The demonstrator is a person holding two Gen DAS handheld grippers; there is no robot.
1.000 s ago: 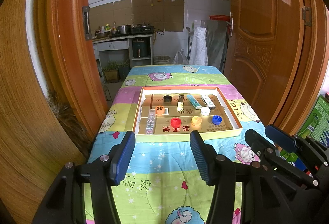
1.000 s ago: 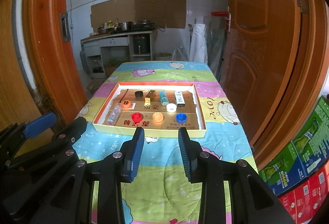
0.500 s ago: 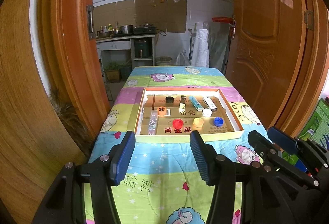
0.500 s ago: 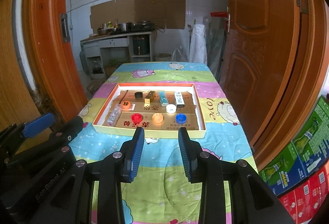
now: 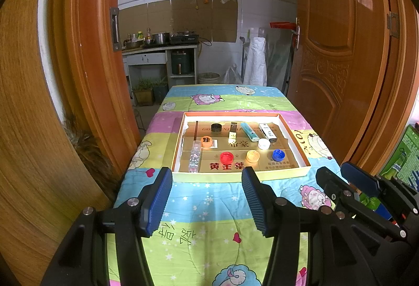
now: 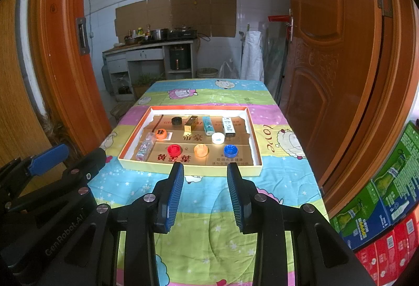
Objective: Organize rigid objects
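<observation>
Nothing in my grip on either side: my left gripper [image 5: 207, 200] hangs over the quilted tabletop [image 5: 209, 228] with its fingers [image 5: 157, 198] spread wide and only bare cloth between them, and my right gripper [image 6: 205, 194] hovers the same way, its fingers [image 6: 172, 194] set closer together but plainly apart and empty.

Ahead of both pairs of fingers, well beyond the tips, sits the shallow cardboard tray [image 5: 235, 177] holding everything I am meant to sort. Nearest my fingers runs a row of bottle caps: red cap [image 5: 226, 157], pale orange cap [image 5: 253, 156] and blue cap [image 5: 278, 155]. Just behind the blue one is a white cap [image 5: 264, 143], and off to the left of my left fingers an orange cap [image 5: 207, 141] lies beside a clear speckled tube [image 5: 195, 156]. At the far end a black cap [image 5: 216, 127] lines up with three slim oblong things I take for lighters: a gold one [image 5: 232, 130], a teal one [image 5: 248, 131] and a white one [image 5: 267, 132].

I judge the job either barely begun or close to finished, and I cannot tell which from here. The pieces are spaced out in rough rows, caps mostly near, long pieces far, which looks fairly tidy already. Yet the orange and white caps sit out of line, and the tube lies alone along the left wall. Nothing lies loose on the cloth outside the tray.
</observation>
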